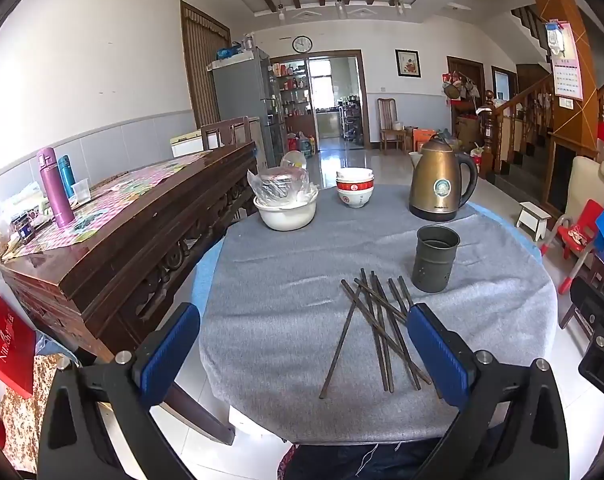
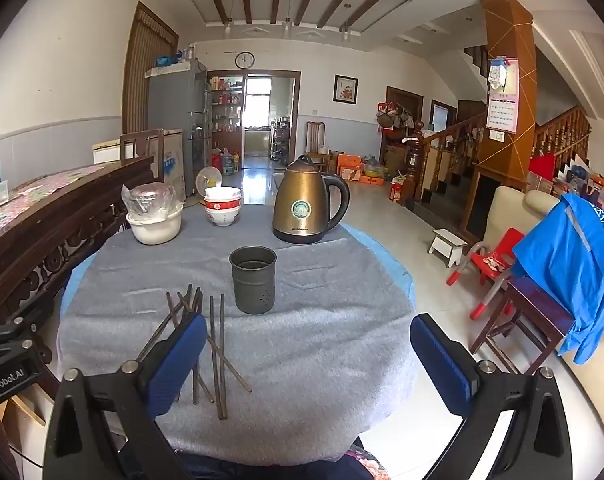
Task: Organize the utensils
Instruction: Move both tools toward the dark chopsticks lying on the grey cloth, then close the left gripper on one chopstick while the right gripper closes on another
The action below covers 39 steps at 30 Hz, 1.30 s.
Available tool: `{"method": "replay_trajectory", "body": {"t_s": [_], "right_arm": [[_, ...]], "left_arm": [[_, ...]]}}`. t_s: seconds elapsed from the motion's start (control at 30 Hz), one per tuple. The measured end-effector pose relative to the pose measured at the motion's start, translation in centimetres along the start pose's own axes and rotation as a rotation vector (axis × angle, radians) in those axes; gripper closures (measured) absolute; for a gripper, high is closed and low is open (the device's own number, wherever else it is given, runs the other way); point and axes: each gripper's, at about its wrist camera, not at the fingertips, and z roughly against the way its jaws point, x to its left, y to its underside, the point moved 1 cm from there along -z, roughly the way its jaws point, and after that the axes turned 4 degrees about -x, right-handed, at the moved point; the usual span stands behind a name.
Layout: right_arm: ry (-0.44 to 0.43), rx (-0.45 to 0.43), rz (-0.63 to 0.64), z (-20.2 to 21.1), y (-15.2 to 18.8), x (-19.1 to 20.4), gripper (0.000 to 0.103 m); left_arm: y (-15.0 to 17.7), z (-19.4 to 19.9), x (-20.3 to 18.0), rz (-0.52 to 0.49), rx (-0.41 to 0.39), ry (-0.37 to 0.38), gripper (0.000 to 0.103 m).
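Blue-padded fingers frame the bottom of both views, and each hand-held gripper stands wide open with nothing between its pads: the left hand-held gripper (image 1: pixel 302 344) hangs over the near edge of the round table (image 1: pixel 262 280), which is covered in a grey cloth, and the right hand-held gripper (image 2: pixel 308 354) hangs beside it, a little further to the right. Dark chopsticks (image 1: pixel 376 332) lie loose on the cloth in a crossed, untidy heap near the front of the table; in the left wrist view their right-hand ends run behind the gripper's right finger, and in the right wrist view the same chopsticks (image 2: pixel 218 356) pass behind that gripper's left finger. Just beyond the heap, a little to its right, stands an upright dark metal chopstick holder (image 1: pixel 436 258) with small holes near its base, apart from the sticks, its mouth open toward the ceiling. Further back sit a bronze-coloured electric kettle (image 1: pixel 440 184), a stack of red-and-white bowls (image 1: pixel 355 188) and a white basin (image 1: pixel 286 210) holding something wrapped in clear plastic. Along the table's left side runs a carved dark wooden sideboard (image 1: pixel 142 240) carrying a purple flask (image 1: pixel 54 188).
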Motion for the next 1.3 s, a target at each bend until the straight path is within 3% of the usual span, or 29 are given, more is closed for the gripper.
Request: {"method": "replay_trajectory", "body": {"t_s": [0.67, 0.87, 0.97, 1.13, 1.17, 1.23, 1.3], "right_arm": [[-0.007, 0.015, -0.006, -0.6, 0.2, 0.2, 0.000], [-0.039, 0.038, -0.025, -1.7, 0.6, -0.3, 0.000], [-0.090, 0.069, -0.024, -3.8, 0.8, -0.5, 0.000], [-0.213, 0.144, 0.009, -11.0, 1.2, -0.1, 0.001], [-0.253, 0.121, -0.030, -12.0, 0.9, 0.5, 0.003], [-0.335, 0.161, -0.068, -13.4, 1.0, 1.2, 0.017], [-0.404, 0.240, -0.076, -15.2, 1.3, 2.6, 0.030]], "left_arm": [[0.3, -0.2, -0.3, -0.016, 0.021, 0.007, 0.000], [0.8, -2.3, -0.1, -0.016, 0.081, 0.027, 0.000], [1.1, -5.2, -0.1, -0.035, 0.148, 0.050, 0.000], [2.3, -11.1, 0.3, -0.020, 0.308, 0.114, 0.000], [2.6, -12.2, 0.6, -0.009, 0.337, 0.120, 0.000], [3.1, -13.7, 1.1, 0.021, 0.375, 0.135, 0.001], [3.5, -14.8, 1.8, 0.048, 0.406, 0.142, 0.009]]}}
